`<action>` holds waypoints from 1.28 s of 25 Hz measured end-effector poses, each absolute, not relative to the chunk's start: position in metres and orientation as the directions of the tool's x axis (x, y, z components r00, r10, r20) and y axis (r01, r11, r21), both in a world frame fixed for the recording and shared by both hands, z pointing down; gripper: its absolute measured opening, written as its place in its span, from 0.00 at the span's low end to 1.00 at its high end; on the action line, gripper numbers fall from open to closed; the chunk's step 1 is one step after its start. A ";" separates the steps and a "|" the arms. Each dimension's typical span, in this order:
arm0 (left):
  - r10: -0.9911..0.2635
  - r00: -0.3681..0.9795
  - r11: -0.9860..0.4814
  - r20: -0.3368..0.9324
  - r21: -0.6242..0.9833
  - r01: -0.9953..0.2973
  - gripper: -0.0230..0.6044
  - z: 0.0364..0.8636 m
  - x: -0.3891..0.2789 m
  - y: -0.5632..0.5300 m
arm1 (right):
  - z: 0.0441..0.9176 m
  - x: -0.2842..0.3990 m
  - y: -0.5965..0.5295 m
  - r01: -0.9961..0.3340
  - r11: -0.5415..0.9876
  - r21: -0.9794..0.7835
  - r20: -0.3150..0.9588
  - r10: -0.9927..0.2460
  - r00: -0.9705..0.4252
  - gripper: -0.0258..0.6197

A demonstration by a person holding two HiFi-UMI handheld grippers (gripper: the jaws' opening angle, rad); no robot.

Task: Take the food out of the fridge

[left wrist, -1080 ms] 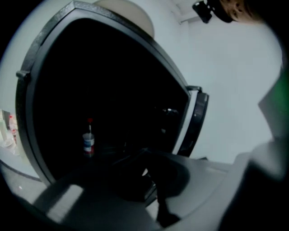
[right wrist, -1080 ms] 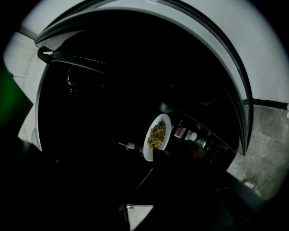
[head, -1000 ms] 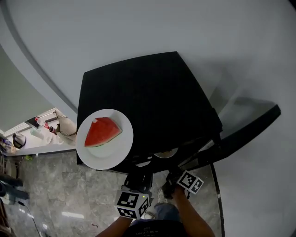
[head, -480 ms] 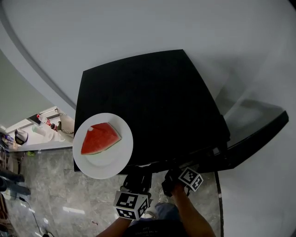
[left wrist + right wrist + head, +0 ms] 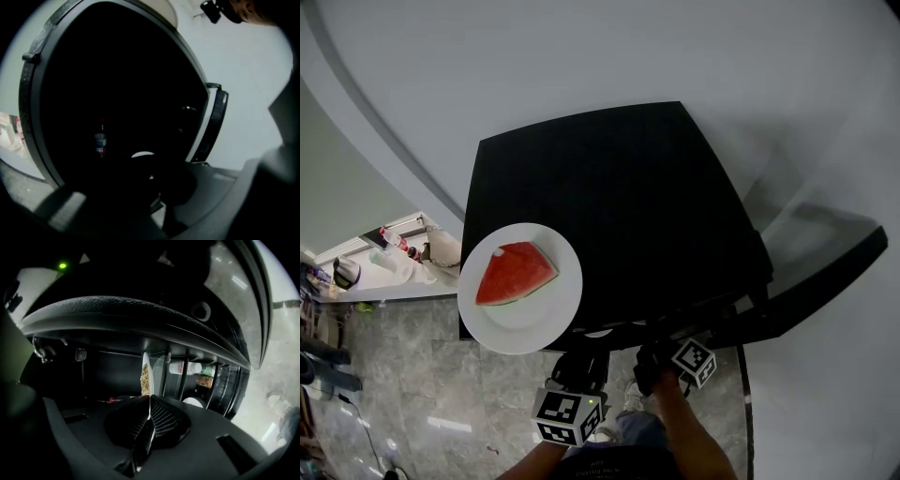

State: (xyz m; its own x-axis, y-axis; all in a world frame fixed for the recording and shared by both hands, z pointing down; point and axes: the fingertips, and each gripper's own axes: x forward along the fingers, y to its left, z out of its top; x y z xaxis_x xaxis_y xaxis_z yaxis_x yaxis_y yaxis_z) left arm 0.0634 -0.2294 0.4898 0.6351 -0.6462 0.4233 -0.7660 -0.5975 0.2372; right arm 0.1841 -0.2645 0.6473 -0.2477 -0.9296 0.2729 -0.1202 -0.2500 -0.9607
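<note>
The head view is bright, evenly lit and mostly sharp, but the wide lens bends the pale wall (image 5: 581,66) around the black fridge (image 5: 609,216). A soft grey shadow lies to the right of the fridge. In the left gripper view the fridge is almost pure black. The foreground below it is blurred and lost, and the wall to its right is nearly overexposed. The right gripper view is dim inside the fridge. There only a thin plate (image 5: 146,373) catches light, a green lamp (image 5: 61,266) glows at the fridge's upper left, and the corners go black.
</note>
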 end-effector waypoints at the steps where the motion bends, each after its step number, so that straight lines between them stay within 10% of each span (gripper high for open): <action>1: -0.645 0.636 -0.598 0.424 0.239 -0.765 0.01 0.490 0.063 -0.228 | 0.647 0.184 -0.263 -0.103 -0.243 -0.964 0.262 -0.932 -0.250 0.05; 32: -0.691 0.659 -0.622 0.298 0.219 -0.752 0.01 0.415 0.039 -0.146 | 0.461 0.160 -0.096 0.036 0.054 -0.998 -0.062 -0.961 -0.269 0.05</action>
